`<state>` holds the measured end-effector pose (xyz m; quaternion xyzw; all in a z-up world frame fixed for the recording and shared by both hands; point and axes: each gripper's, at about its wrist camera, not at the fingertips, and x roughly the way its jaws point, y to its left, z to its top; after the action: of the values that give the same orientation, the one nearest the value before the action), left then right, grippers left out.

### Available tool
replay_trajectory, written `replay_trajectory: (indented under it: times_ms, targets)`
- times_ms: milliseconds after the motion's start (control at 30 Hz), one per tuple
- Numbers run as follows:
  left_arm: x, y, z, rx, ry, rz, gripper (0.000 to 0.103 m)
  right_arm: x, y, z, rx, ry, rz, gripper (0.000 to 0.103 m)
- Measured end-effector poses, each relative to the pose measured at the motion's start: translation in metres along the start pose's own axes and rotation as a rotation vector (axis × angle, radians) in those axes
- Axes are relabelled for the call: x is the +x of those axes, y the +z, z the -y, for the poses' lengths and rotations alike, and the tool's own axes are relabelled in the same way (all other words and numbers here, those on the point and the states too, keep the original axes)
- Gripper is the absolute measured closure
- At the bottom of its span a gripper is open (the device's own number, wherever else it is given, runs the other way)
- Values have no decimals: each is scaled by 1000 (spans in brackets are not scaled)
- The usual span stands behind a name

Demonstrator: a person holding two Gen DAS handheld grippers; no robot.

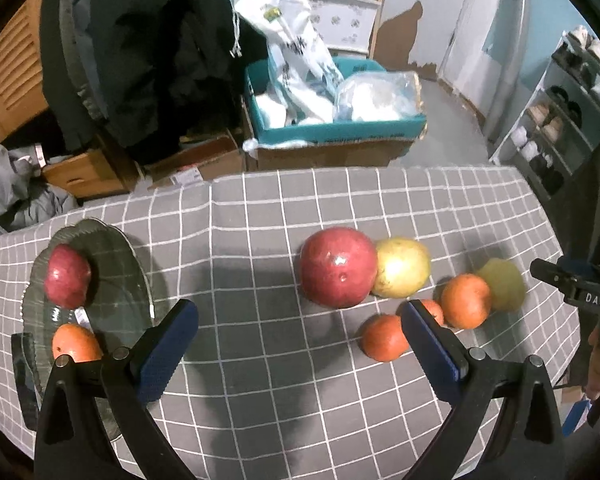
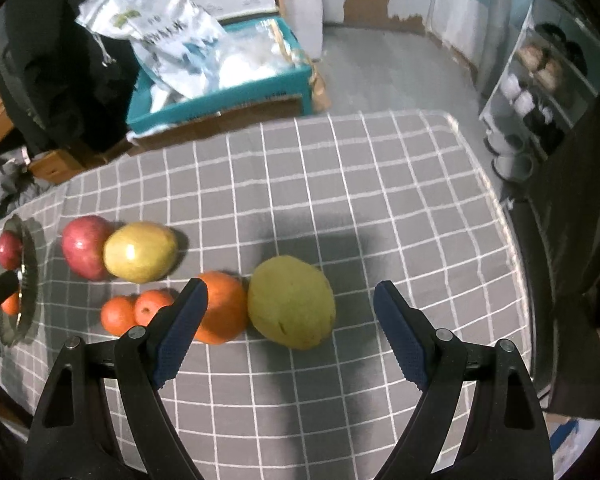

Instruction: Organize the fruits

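Both claws hang wide apart and empty over a grey checked tablecloth [image 1: 260, 216]: the left gripper [image 1: 300, 316] at lower centre of its view, the right gripper [image 2: 292, 296] framing a green-yellow pear [image 2: 291, 302]. Loose on the cloth: one red apple [image 1: 338, 266], one yellow apple [image 1: 404, 268], three oranges [image 1: 466, 300]. At left, a glass plate [image 1: 116, 264] holds one red apple and one orange. Beyond, a teal box [image 1: 340, 130] and shelves [image 1: 560, 112].

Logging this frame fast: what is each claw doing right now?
Left claw: open, holding nothing, above the tablecloth.
Right claw: open, holding nothing, the green pear lying between its fingers.
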<state>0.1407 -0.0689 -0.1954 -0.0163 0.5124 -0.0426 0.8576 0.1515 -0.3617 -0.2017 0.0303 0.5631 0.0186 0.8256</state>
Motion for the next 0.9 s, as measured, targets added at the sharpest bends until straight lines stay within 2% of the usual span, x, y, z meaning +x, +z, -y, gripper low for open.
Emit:
replay_trajectory:
  times_ms: [600,800,900]
  targets:
    - [49,0,1,-15,-33,-82,1,61,-7,15,73,60,-168,18]
    - [61,5,7,-4,-51,-91,1,66,-9,27,144,127,-180,19]
    - [68,8,11,6,-57,-98,1,69,-10,34,198,201,-197,27]
